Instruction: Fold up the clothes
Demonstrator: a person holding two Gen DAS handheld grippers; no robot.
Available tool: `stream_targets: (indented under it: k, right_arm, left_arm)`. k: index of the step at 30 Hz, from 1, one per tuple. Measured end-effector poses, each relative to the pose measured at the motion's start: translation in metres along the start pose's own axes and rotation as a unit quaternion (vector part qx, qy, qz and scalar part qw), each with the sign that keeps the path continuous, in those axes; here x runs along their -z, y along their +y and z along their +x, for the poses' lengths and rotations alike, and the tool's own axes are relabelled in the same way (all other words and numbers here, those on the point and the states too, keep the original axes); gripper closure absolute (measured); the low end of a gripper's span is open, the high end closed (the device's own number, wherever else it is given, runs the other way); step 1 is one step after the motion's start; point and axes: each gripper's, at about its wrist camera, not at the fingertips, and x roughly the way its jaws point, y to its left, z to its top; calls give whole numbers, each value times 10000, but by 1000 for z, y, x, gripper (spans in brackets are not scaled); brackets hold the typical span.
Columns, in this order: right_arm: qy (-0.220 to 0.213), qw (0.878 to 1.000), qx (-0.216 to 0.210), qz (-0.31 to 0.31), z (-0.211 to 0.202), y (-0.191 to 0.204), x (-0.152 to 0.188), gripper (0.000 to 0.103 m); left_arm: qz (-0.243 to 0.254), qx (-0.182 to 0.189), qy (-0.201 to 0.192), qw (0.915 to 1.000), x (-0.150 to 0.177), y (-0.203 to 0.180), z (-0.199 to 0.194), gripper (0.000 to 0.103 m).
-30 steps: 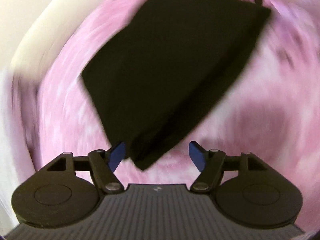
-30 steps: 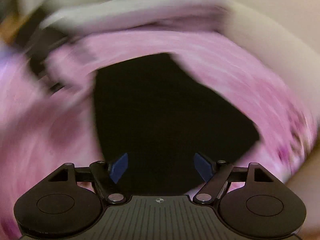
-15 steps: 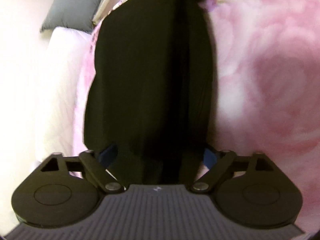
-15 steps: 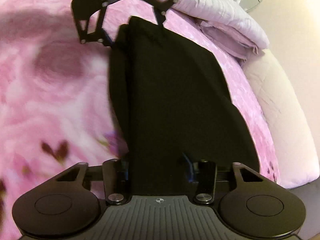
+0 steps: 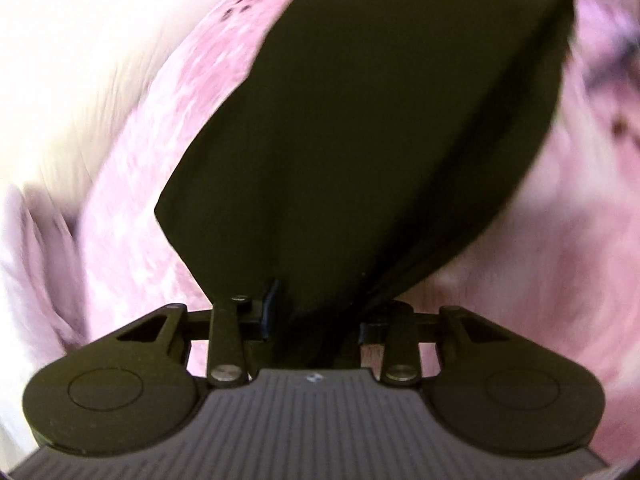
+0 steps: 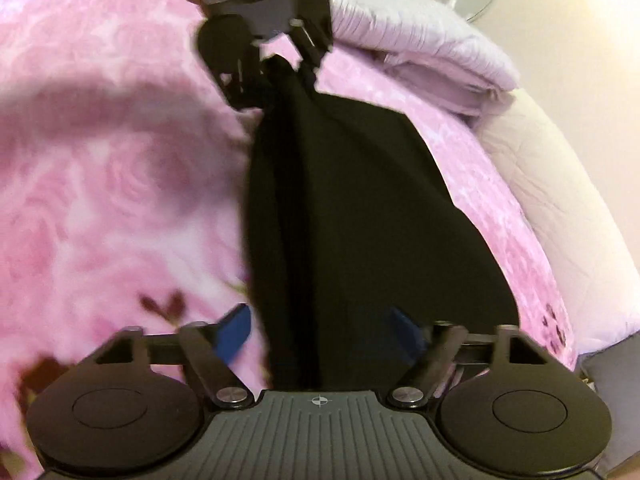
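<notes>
Left gripper [image 5: 316, 314] just closed, fingers pinching black garment [image 5: 360, 140] corner, right gripper [image 6: 320, 330] fingers just opened wide around garment, pink bedspread [image 6: 100, 160].

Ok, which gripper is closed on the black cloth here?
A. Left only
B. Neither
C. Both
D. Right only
A. The left gripper has just closed and pinches the black cloth bunched between its pads; the right gripper has just opened, its blue pads standing clear on either side of the cloth.
</notes>
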Motion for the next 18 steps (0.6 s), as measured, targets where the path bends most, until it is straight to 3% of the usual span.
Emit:
stream_targets:
  k: [4,7,8,11,18]
  right_arm:
    - [98,9979,299,-564,21,14,3,24]
    - [346,9985,143,-407,27,-17,9,72]
    - [378,9985,19,-397,26,-27,9,79]
    - [327,9980,-350,-425,8,-56,6,85]
    - [188,9949,-476,-872,-73,-122,-22,86]
  left_arm:
    - [276,39,47,9996,-2,-2,2,72]
    - [344,36,182,9992,-4,-8,1,73]
    - [360,37,227,9991,-5,-10,1,73]
    - [25,116,359,9993,-17,-7,-20,74]
    - [-643,359,524,9959,-46,-14,-91,77]
